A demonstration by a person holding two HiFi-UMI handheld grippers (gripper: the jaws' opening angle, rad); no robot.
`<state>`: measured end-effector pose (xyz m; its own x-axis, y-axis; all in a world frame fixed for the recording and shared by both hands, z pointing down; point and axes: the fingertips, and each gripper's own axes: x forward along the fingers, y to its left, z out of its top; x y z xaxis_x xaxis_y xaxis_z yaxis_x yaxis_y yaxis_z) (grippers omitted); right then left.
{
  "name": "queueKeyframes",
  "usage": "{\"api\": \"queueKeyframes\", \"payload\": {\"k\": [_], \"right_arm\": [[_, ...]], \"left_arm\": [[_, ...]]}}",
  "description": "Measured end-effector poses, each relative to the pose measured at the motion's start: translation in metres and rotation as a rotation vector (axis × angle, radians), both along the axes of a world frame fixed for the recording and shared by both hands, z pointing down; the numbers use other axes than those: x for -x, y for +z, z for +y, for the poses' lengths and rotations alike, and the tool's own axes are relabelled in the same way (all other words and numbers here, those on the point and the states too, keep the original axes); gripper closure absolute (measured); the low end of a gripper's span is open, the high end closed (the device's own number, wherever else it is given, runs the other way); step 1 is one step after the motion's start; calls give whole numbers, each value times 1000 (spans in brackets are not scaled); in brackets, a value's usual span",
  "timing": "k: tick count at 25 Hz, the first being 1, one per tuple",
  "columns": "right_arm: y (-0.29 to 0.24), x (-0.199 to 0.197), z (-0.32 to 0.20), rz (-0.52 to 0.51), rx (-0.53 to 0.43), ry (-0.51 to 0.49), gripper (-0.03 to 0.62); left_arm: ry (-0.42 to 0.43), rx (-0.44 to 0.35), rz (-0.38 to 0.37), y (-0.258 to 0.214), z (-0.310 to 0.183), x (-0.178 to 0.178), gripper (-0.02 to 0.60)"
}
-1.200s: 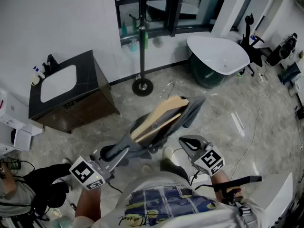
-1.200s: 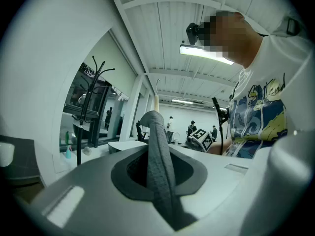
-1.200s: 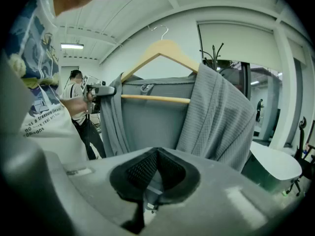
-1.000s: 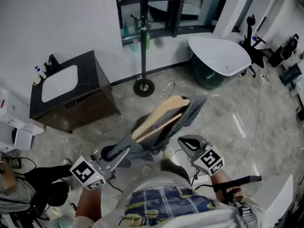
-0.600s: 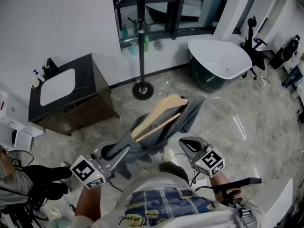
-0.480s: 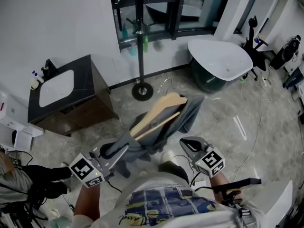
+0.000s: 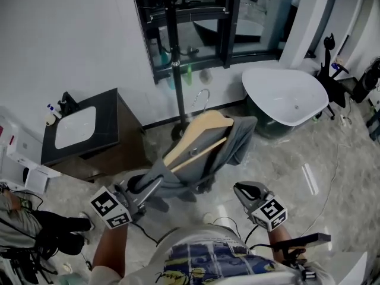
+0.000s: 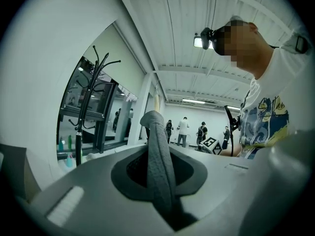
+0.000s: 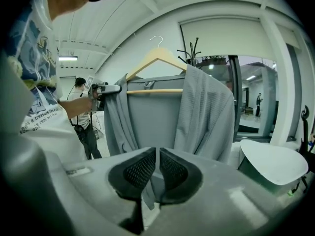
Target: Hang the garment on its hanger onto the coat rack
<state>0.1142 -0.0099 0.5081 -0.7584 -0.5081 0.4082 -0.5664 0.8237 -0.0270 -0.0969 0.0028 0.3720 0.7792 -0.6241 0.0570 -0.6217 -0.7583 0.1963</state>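
While in left gripper (image 7: pixel 143 186), garment (image 7: pixel 238 143) aloft.

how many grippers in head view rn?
2. Left gripper at lower left, shut on the grey garment that hangs on the wooden hanger. Right gripper at lower right, jaws together, apart from the garment. None hidden.

White bathtub (image 7: pixel 285 97) sits at the far wall, right of a black-framed window (image 7: pixel 230 22) with green bottles (image 7: pixel 189 73) on the sill. Dark vanity (image 7: pixel 113 144) with white sink (image 7: pixel 74 119) at left, black chair (image 7: pixel 330 70) far right. Several people (image 8: pixel 183 131) stand in the background.
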Motion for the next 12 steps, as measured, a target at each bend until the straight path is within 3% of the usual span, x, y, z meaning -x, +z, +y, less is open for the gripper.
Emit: {"api": "queueKeyframes", "payload": {"k": [5,12], "right_arm": [[5,-35,-37,-36,28,18,569],[17,-47,-78,-30,52,44,572]], "left_arm": [[-15,-24,5,-21,-57,-17,538],[-41,-26,1,-43,-150,-12,538]]}}
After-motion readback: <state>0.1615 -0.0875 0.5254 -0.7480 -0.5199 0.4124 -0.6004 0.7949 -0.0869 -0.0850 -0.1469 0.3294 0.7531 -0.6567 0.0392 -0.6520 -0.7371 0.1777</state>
